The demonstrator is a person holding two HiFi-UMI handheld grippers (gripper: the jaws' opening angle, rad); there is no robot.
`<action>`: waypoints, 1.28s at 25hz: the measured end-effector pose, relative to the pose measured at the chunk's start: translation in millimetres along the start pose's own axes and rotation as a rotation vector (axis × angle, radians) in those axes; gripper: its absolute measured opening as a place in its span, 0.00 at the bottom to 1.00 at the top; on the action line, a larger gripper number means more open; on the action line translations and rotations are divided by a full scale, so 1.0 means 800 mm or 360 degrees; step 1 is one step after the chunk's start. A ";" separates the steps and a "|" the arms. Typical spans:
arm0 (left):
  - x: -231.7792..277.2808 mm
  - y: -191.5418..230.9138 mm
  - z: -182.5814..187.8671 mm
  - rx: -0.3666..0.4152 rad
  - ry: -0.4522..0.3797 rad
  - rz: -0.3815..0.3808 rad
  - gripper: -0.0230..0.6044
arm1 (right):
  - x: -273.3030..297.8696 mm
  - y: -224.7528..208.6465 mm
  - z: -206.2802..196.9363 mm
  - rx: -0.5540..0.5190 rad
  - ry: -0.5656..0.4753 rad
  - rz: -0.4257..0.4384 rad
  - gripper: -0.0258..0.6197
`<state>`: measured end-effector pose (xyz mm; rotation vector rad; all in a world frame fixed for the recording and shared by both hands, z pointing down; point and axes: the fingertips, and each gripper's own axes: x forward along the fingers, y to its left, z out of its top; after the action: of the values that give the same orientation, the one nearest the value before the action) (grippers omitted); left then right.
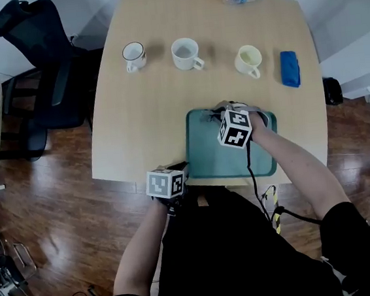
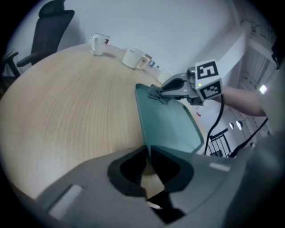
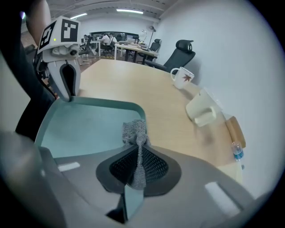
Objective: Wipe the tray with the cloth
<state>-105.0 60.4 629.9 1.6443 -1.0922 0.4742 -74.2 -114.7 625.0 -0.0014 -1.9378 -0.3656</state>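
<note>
Tabletop [image 1: 149,115]: pale wood, seen steeply from above.
Tray [image 1: 229,162]: teal, flat on the tabletop against its near edge, right of the middle.
Left gripper [image 2: 148,153]: sits at the tabletop's near edge and slopes down and forward. Its pads are pressed together on the tray's rim at the near left corner.
Left forearm [image 1: 143,247]: comes up from the person's body and bends in toward that corner.
Right gripper [image 3: 137,149]: over the tray's far half and tilted steeply down, marker cube uppermost. Its jaws pinch the cloth between the pads.
Cloth [image 3: 133,129]: grey knit, bunched. Its free end sticks out past the fingertips and rests on the tray floor by the far rim, nearer the far left corner.
Right forearm [image 1: 298,165]: bare, reaches in from the near right and crosses the tray's near right corner.
Mugs: three in a row toward the tabletop's far edge, [image 1: 134,55], [image 1: 186,53], [image 1: 249,60], all well apart from the tray.
</note>
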 end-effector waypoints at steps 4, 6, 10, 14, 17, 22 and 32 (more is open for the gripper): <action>-0.005 0.007 0.002 -0.0024 -0.0011 0.0029 0.10 | 0.004 0.002 0.004 -0.0066 0.0005 -0.0022 0.08; -0.005 0.007 0.001 -0.0036 -0.0012 0.0012 0.09 | 0.006 0.007 0.005 -0.0059 -0.0006 -0.0039 0.08; -0.001 0.004 -0.003 -0.0039 0.0000 -0.0035 0.09 | 0.002 0.021 0.006 0.0019 -0.0047 -0.0012 0.08; 0.000 0.004 -0.003 -0.0054 0.0001 -0.0031 0.09 | -0.006 0.045 0.006 0.0059 -0.0075 0.0034 0.08; 0.000 0.004 -0.003 -0.0060 -0.0001 -0.0026 0.09 | -0.014 0.077 0.009 0.0040 -0.0096 0.0104 0.08; 0.001 0.006 -0.003 -0.0065 -0.0009 -0.0025 0.09 | -0.032 0.154 0.015 -0.0038 -0.0146 0.0258 0.08; -0.001 0.007 -0.002 -0.0089 -0.0034 -0.0010 0.09 | -0.059 0.247 0.014 -0.0024 -0.0191 0.0481 0.08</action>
<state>-109.6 62.1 633.3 1.6067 -1.1058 0.4192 -32.0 84.7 628.0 -0.3295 -2.0157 -0.1816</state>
